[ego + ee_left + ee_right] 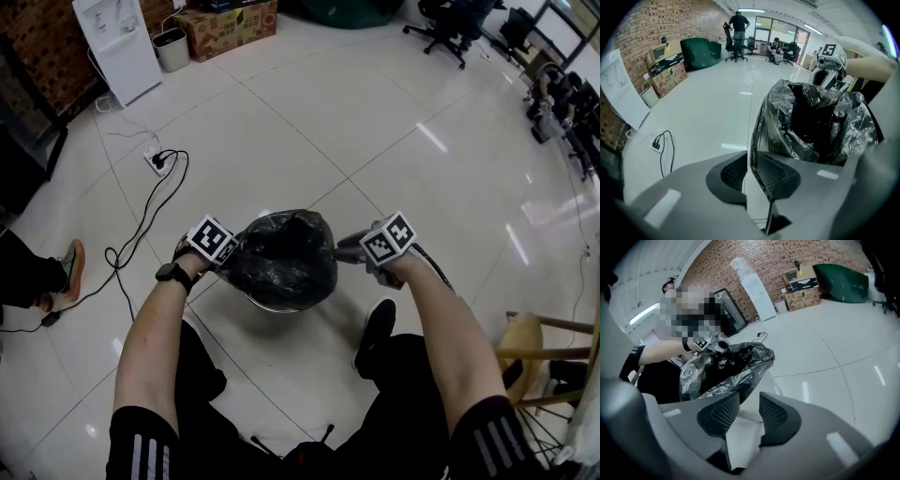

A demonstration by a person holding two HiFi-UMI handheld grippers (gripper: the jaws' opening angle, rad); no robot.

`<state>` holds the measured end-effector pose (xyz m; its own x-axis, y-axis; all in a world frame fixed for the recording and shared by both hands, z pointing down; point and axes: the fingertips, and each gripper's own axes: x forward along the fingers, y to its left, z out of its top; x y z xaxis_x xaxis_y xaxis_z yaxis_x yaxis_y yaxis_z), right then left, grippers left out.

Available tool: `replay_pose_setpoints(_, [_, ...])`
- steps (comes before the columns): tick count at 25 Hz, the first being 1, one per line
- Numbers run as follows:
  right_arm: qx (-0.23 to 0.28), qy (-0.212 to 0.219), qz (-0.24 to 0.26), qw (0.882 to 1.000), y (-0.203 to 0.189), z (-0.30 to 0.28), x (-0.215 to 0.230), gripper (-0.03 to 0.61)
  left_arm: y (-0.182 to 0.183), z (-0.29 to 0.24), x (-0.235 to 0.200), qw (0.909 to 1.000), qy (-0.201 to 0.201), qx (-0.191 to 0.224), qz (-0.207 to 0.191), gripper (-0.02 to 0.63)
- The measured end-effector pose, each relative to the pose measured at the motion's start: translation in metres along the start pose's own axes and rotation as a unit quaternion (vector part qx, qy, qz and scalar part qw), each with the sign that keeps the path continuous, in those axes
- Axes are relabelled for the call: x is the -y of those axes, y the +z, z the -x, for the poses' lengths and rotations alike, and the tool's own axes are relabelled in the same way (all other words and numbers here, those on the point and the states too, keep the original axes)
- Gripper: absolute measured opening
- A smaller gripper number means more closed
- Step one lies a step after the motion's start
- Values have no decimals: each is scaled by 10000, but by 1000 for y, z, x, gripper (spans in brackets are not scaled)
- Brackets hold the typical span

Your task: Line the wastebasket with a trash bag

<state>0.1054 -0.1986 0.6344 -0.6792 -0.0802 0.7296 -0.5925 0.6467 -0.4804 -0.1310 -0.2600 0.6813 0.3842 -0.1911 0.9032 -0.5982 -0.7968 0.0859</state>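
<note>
Wastebasket [270,306] mostly hidden under black trash bag [281,253], only rim showing

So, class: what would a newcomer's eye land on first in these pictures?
The crinkled black trash bag at centre, bunched over the wastebasket on the pale floor. The left gripper pinches its edge; the right gripper stands open beside it, empty.
</note>
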Motion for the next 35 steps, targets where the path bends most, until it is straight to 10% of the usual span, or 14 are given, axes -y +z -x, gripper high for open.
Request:
replay_pose_setpoints(13, [-615, -300, 376, 9969, -31, -8, 16, 5, -17, -7, 6, 9993, -275, -252, 14, 55])
replay_pose_setpoints(29, [-995, -1090, 851, 9854, -49, -30, 44, 9, -30, -20, 10, 9983, -304, -488, -93, 77])
replay_pose_setpoints(35, [-311, -1374, 908, 9858, -14, 14, 38, 143, -24, -8, 3, 9995, -138, -278, -15, 126])
